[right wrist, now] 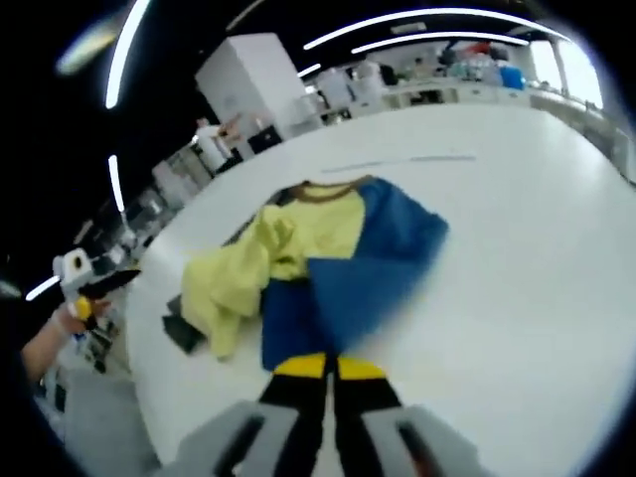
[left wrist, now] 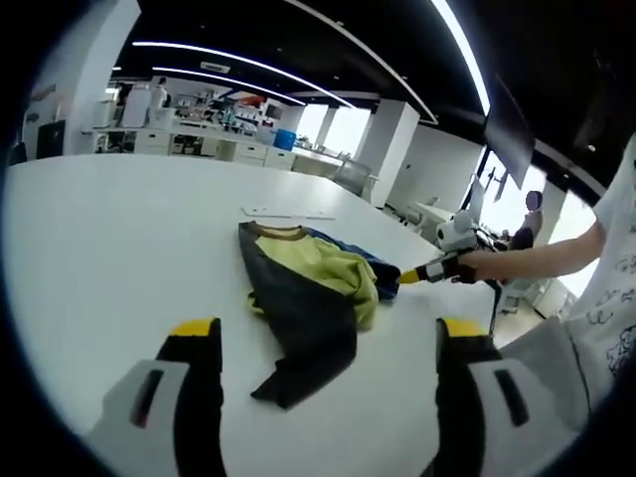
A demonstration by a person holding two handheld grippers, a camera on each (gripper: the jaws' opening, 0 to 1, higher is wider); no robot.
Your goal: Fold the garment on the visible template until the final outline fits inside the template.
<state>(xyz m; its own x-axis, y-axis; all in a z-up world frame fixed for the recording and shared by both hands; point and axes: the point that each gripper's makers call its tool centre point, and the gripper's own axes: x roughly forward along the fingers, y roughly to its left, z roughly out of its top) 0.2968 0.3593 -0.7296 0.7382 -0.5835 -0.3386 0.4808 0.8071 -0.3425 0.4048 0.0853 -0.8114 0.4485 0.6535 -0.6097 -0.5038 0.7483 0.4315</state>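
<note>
A garment (left wrist: 308,288) in yellow, blue and dark navy lies crumpled on the white table (left wrist: 119,229). My left gripper (left wrist: 328,330) hovers open just short of its dark hem, jaws wide apart and holding nothing. My right gripper (left wrist: 407,274) comes in from the right, its yellow tip at the blue edge. In the right gripper view the garment (right wrist: 338,248) spreads ahead, and my right gripper (right wrist: 329,366) is shut on the near blue edge. The left gripper (right wrist: 97,284) appears at the far left, held in a hand. Thin template marks (left wrist: 288,212) (right wrist: 397,162) lie on the table beyond the collar.
The table's edge (left wrist: 497,328) runs close to the right of the garment, with the person's arm (left wrist: 537,260) reaching over it. White benches with equipment (left wrist: 189,139) and a pillar (left wrist: 388,149) stand far behind. Another person (left wrist: 534,214) is at the far right.
</note>
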